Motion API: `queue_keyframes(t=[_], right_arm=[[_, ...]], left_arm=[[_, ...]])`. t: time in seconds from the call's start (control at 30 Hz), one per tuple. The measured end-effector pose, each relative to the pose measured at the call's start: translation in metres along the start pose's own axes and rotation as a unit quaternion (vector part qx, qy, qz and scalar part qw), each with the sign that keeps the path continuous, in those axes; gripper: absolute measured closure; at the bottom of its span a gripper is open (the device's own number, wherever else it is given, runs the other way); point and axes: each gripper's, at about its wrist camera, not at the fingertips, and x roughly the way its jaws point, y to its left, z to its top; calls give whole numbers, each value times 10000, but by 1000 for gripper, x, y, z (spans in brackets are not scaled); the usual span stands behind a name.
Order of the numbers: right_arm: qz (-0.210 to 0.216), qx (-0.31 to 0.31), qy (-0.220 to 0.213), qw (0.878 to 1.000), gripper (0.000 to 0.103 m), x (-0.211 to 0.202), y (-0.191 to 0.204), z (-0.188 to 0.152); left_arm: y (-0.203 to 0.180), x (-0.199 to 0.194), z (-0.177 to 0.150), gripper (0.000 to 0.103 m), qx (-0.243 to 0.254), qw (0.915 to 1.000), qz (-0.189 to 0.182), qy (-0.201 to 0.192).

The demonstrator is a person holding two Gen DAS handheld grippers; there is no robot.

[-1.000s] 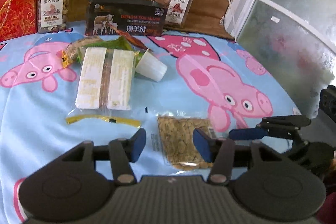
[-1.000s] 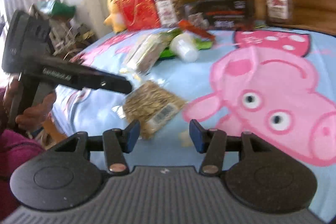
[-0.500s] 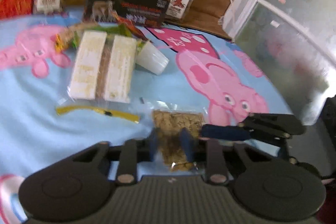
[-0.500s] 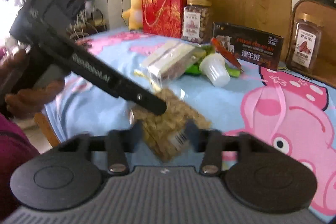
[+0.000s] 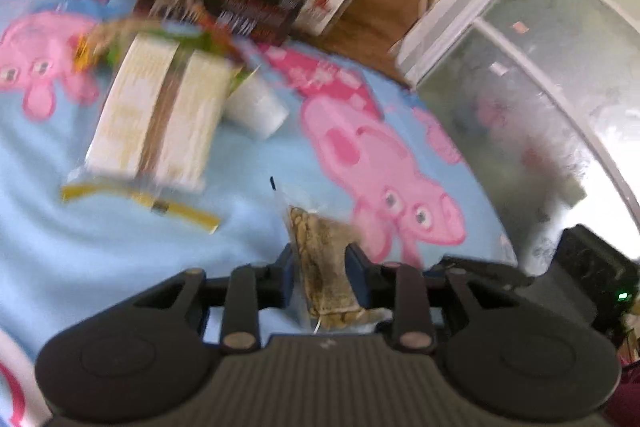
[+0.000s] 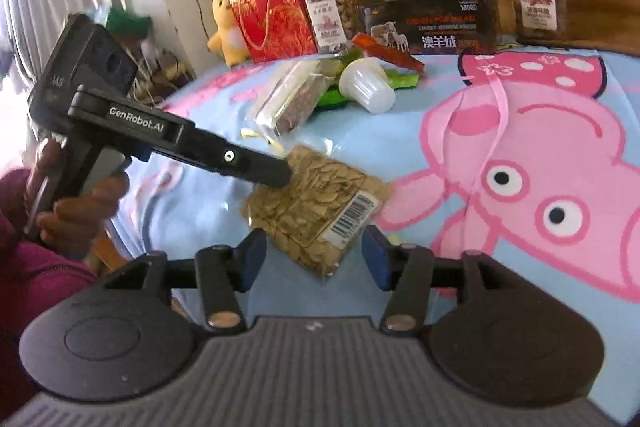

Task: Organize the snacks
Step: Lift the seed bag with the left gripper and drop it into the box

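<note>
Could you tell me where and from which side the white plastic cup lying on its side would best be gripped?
The white cup lies tipped over, open mouth toward the right wrist camera, beside the cracker pack. I would probably close across its ribbed side wall near the middle, coming from above, fingers spanning its width. The right gripper is open and free; the left gripper holds the seed packet.

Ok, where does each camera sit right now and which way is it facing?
Left wrist: on the left gripper, looking across the blanket toward the window; its fingers clamp the seed bag.
Right wrist: on the right gripper, open, facing the headboard, jars and red box; the left gripper and hand show at left.
Shared: seed bag, cup, black box.
</note>
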Motion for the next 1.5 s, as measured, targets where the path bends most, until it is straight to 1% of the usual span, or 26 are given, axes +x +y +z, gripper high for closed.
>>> queue_keyframes(t=[0.03,0.07,0.13,0.17,0.23,0.3,0.33,0.37,0.47,0.57,0.67,0.73,0.77,0.8,0.83,0.87,0.93,0.97,1.0,1.03,1.07,1.17,1.27,1.33,1.43,1.5], right_arm=[[36,-7,-59,10000,46,0,0,-2],[111,-4,-125,9999,46,2,1,-3],[296,70,-190,9994,46,5,-1,-2],[322,62,-210,9992,46,6,-1,-1],[299,-21,-230,9993,46,8,2,0],[303,-91,-252,9992,46,8,3,1],[317,-110,-264,9991,46,8,1,2],[326,-131,-275,9990,46,9,1,2],[342,-71,-271,9990,46,8,-1,3],[343,118,-239,9991,45,7,-7,6],[545,710,-327,9954,40,3,-24,8],[839,1052,-387,9902,35,3,-32,10],[1053,1189,-440,9863,35,3,-34,12],[1260,1290,-498,9823,36,3,-35,14],[1468,1378,-553,9780,44,4,-34,16],[1669,1423,-578,9739,56,4,-32,19],[1763,1435,-618,9719,61,4,-29,23],[1824,1438,-638,9706,65,3,-29,25],[1860,1425,-655,9700,66,2,-28,28],[1849,1365,-674,9709,69,1,-26,32],[1783,1256,-693,9735,70,1,-25,38],[1496,983,-721,9812,73,6,-26,62],[1094,805,-753,9879,73,23,-30,96],[814,588,-824,9915,73,36,-34,124],[448,427,-802,9949,73,64,-48,174],[213,320,-727,9966,73,84,-60,201]], left_arm=[[-5,-3,1,81,71,9998,-180,-47],[-11,-6,2,79,194,9996,-197,-108],[-21,-6,1,78,515,9984,156,-159],[-22,-4,1,78,543,9981,273,-128],[-14,4,0,78,354,9989,284,98],[-5,16,-3,78,132,9991,11,403],[-2,19,-3,79,40,9988,-87,483],[-1,20,-4,82,-4,9988,-142,474],[9,17,-3,88,-188,9982,-405,394],[18,6,-4,89,-221,9983,-530,103],[27,-7,-4,89,-432,9924,-1147,-80],[25,-16,-3,89,-323,9913,-1260,-225],[23,-19,-1,89,-279,9907,-1304,-273],[22,-21,0,89,-260,9896,-1376,-318],[20,-23,3,89,-250,9888,-1431,-335],[18,-26,5,89,-207,9889,-1424,-376],[12,-31,10,87,-30,9902,-1332,-428],[9,-33,13,84,64,9908,-1275,-447],[7,-33,16,81,156,9918,-1183,-455],[4,-35,22,72,274,9936,-989,-479],[0,-37,28,68,420,9947,-775,-522],[-7,-34,58,63,811,9943,-314,-611],[-11,-24,99,60,1163,9901,254,-739],[-6,-13,136,59,1309,9864,525,-840],[17,11,193,53,1186,9857,840,-852],[33,29,222,51,1136,9840,1067,-866]])
